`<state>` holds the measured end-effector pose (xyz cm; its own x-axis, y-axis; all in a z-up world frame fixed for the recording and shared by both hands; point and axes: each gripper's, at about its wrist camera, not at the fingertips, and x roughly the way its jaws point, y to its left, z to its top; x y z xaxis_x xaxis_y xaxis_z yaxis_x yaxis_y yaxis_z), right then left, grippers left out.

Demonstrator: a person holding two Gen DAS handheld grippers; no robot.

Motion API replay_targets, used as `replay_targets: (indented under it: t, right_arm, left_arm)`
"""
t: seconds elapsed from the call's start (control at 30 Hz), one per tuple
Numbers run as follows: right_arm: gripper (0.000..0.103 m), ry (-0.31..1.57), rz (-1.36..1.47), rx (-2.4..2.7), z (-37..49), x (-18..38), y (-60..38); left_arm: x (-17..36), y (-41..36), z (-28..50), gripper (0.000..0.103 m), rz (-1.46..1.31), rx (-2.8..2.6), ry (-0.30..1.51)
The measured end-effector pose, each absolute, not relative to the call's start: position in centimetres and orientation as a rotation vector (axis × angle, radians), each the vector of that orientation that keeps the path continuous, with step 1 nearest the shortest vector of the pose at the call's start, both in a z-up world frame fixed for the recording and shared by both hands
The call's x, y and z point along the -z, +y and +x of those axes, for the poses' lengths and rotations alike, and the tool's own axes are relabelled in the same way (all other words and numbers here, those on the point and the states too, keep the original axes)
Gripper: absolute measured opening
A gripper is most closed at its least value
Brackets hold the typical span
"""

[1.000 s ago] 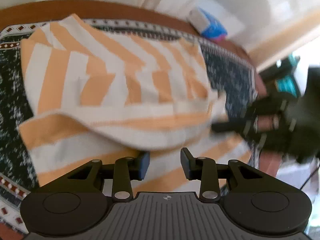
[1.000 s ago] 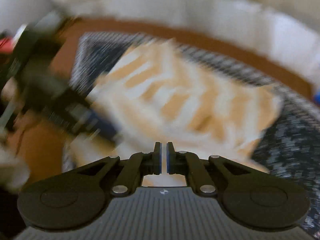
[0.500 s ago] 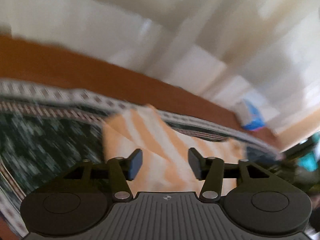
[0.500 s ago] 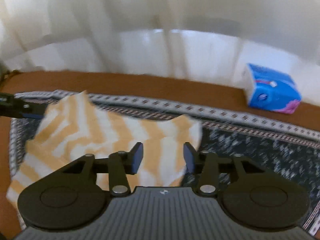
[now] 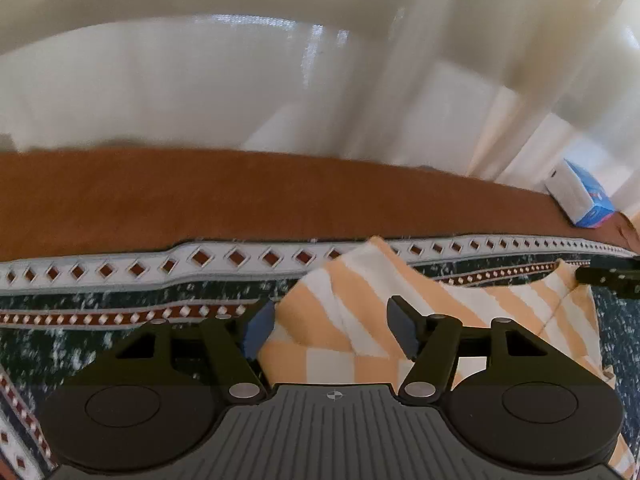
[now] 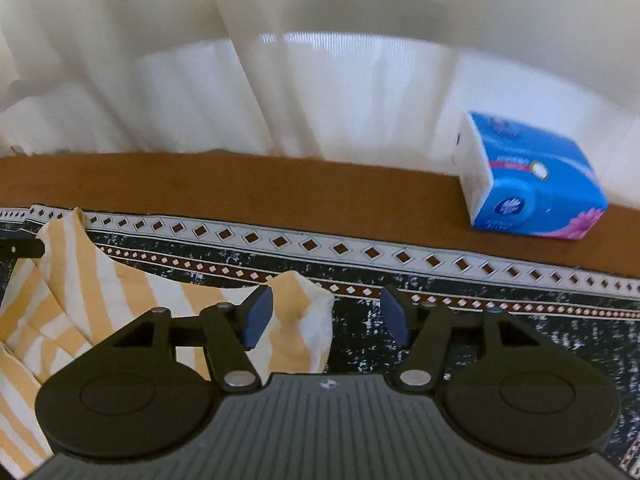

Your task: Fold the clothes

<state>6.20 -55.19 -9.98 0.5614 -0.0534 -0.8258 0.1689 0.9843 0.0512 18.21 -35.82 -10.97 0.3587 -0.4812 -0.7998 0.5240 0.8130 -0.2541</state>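
Note:
An orange-and-white striped garment (image 5: 352, 320) lies on the dark patterned cloth (image 5: 120, 304). Its far left corner sits under my left gripper (image 5: 332, 328), whose jaws are opening, with the pads apart from the fabric. In the right wrist view the same garment (image 6: 120, 304) spreads to the lower left, and its far right corner lies below my right gripper (image 6: 326, 318). Those jaws are opening too, and nothing is pinched between them. The other gripper's fingers (image 5: 608, 278) show at the right edge of the left wrist view.
The patterned cloth (image 6: 480, 320) covers a brown table (image 6: 280, 184) whose bare far edge runs along pale curtains (image 6: 280, 80). A blue tissue pack (image 6: 528, 184) stands at the far right of the table, also seen as the tissue pack (image 5: 580, 200) in the left wrist view.
Both grippers have swung up and moved to the garment's far edge. The right gripper, shut a second ago, has opened; the left has opened wider.

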Motion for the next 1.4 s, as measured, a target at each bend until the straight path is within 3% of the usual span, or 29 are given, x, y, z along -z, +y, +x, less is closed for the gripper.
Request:
replay_targets:
  t: [0.23,0.27,0.37,0.43,0.53,0.6,0.7,0.77,0.8,0.83,0.87,1.17,1.4]
  right_arm:
    - [0.064,0.992,0.160,0.095,6.4,11.1,-55.0]
    - [0.064,0.989,0.167,0.086,6.4,11.1,-54.9]
    - [0.061,0.983,0.169,0.048,6.3,11.0,-54.5]
    - [0.061,0.980,0.155,0.046,6.3,11.0,-54.3]
    - [0.062,0.971,0.146,0.089,6.6,11.2,-54.5]
    - [0.061,0.974,0.171,0.087,6.6,11.3,-54.7]
    - [0.041,1.001,0.159,0.059,6.6,11.4,-54.3]
    - [0.040,1.010,0.154,0.060,6.6,11.5,-54.2]
    - [0.036,1.011,0.159,0.065,6.6,11.4,-54.2]
    - [0.020,1.012,0.165,0.069,6.7,11.4,-54.3]
    - [0.011,1.016,0.178,0.069,6.8,11.4,-54.4]
    - [0.007,0.959,0.247,0.027,5.1,8.2,-55.1]
    - [0.007,0.855,0.305,-0.033,1.3,3.8,-55.5]
  left_arm:
    - [11.1,-37.1,19.5,0.078,0.066,0.729,1.026]
    - [11.1,-37.2,19.6,0.075,0.069,0.747,1.031]
    - [11.2,-37.8,19.1,0.049,0.101,0.777,1.035]
    - [11.3,-38.0,18.9,0.044,0.117,0.771,1.029]
    - [11.3,-38.1,19.0,0.045,0.107,0.761,1.032]
    - [11.2,-38.2,19.1,0.053,0.101,0.768,1.035]
    - [11.5,-38.8,18.8,0.060,0.126,0.759,1.037]
    - [11.6,-39.2,18.7,0.059,0.153,0.745,1.029]
    - [11.6,-39.4,18.7,0.030,0.167,0.738,1.025]
    - [11.5,-39.6,18.7,0.013,0.188,0.727,1.025]
    - [11.5,-39.7,18.7,0.003,0.201,0.725,1.034]
    - [7.5,-38.4,16.5,0.000,0.112,0.733,0.955]
    - [1.7,-37.7,10.7,0.000,-0.002,0.794,0.870]
